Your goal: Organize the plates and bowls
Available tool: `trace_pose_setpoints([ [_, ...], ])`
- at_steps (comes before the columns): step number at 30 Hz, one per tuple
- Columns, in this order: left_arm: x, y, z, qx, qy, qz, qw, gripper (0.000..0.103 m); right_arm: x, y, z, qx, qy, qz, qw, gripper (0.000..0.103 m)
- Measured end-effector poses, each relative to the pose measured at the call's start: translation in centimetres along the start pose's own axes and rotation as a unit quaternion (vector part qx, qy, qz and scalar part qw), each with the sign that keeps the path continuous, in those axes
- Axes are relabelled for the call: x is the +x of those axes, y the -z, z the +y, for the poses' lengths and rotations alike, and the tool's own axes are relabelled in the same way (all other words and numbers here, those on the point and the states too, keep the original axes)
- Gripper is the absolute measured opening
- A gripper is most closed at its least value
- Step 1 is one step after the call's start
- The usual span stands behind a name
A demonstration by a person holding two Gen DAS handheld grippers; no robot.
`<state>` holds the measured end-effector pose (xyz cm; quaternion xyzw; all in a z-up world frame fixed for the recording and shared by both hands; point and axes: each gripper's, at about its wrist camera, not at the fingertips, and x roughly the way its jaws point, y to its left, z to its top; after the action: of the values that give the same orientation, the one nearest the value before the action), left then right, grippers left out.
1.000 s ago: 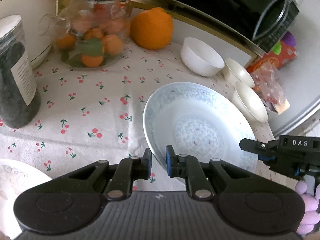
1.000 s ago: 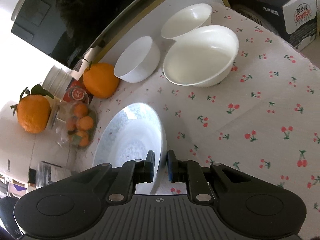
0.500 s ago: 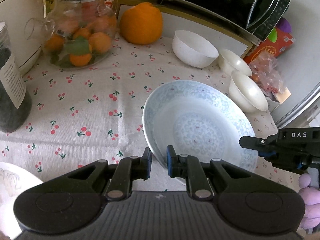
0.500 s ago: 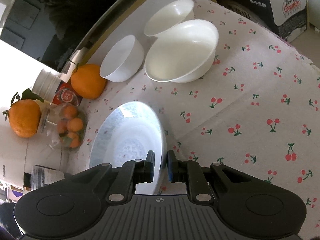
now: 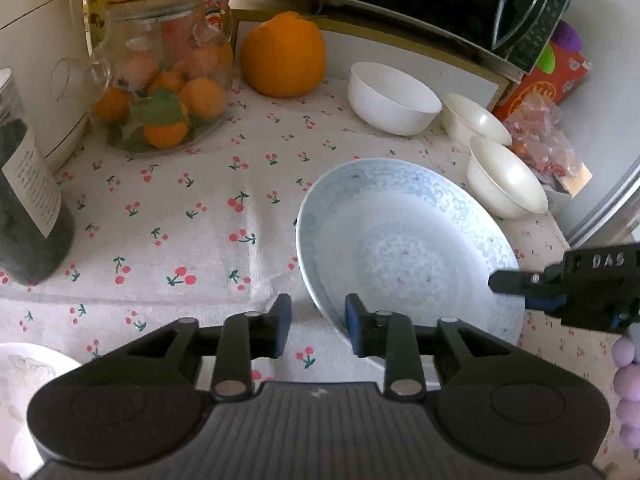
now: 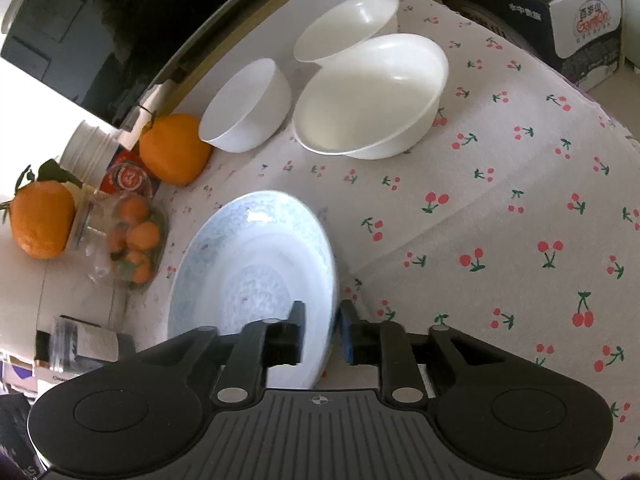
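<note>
White bowls [image 5: 394, 98] crowd behind the blue plate [image 5: 404, 240]; both tongs [image 5: 314, 326] [image 6: 320, 334] opening astride its rim.

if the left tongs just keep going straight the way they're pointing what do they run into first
Most likely the blue patterned plate. The left tongs are opening, and the plate's near rim lies between the pads, nearer the right-hand one. Going on, they would probably meet that rim or the cherry-print tablecloth beside it; depth is unclear.

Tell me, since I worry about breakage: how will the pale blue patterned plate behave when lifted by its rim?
The pale blue patterned plate looks like glazed ceramic: probably stiff, fairly heavy and breakable. Its glossy rim may slip between pads. It is wide and shallow, so a grip on one edge would likely let it tilt.
</note>
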<state>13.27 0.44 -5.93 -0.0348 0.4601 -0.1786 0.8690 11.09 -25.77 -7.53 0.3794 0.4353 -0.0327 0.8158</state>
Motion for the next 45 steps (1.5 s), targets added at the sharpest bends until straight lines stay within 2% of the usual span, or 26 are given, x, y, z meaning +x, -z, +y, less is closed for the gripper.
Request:
trace_pose_setpoints([
  [1, -0.1, 0.0, 0.1, 0.001, 0.001, 0.0, 1.0, 0.037, -0.1, 0.0, 0.0, -0.001, -0.003, 0.0, 1.0, 0.034],
  [2, -0.3, 0.1, 0.1, 0.001, 0.001, -0.001, 1.0, 0.048, -0.3, 0.0, 0.1, -0.004, -0.004, -0.001, 1.0, 0.046],
  [3, -0.4, 0.1, 0.1, 0.002, -0.001, -0.003, 1.0, 0.057, -0.5, 0.0, 0.3, -0.01, -0.003, -0.003, 1.0, 0.052],
  [5, -0.9, 0.1, 0.1, 0.003, -0.01, -0.008, 0.9999, 0.068, -0.9, 0.1, 0.6, -0.024, 0.0, -0.01, 1.0, 0.068],
  [7, -1.4, 0.1, 0.2, 0.003, -0.011, -0.013, 0.9999, 0.071, -1.3, 0.3, 0.9, -0.04, 0.003, -0.013, 0.999, 0.071],
  [9, -1.9, 0.1, 0.2, 0.002, -0.01, -0.015, 0.9998, 0.079, -1.7, 0.4, 1.2, -0.052, 0.003, -0.012, 0.999, 0.077],
  [11, -2.5, 0.3, 0.1, 0.006, -0.012, -0.02, 0.9997, 0.083, -2.3, 0.7, 1.3, -0.063, 0.004, -0.012, 0.998, 0.083],
  [15, -4.0, 0.6, -0.1, 0.02, -0.014, -0.028, 0.9993, 0.09, -3.8, 1.1, 1.6, -0.082, 0.007, -0.015, 0.996, 0.085],
  [21, -6.8, 1.2, -0.1, 0.032, -0.015, -0.043, 0.9985, 0.095, -6.5, 1.8, 2.1, -0.105, 0.008, -0.028, 0.994, 0.09],
  [25, -8.0, 1.7, -0.2, 0.037, -0.022, -0.039, 0.9983, 0.097, -8.0, 2.5, 2.4, -0.119, 0.012, -0.031, 0.992, 0.091],
  [36, -10.0, 3.9, -0.3, 0.046, -0.016, 0.011, 0.9988, 0.099, -8.8, 4.5, 2.2, -0.136, 0.034, 0.002, 0.99, 0.094],
  [43, -10.5, 5.1, 0.1, 0.035, 0.009, 0.059, 0.9976, 0.098, -8.6, 5.6, 1.5, -0.114, 0.04, 0.048, 0.992, 0.094],
  [45, -10.4, 5.4, 0.1, 0.027, 0.019, 0.076, 0.9966, 0.095, -8.3, 5.9, 1.5, -0.109, 0.045, 0.063, 0.991, 0.094],
])
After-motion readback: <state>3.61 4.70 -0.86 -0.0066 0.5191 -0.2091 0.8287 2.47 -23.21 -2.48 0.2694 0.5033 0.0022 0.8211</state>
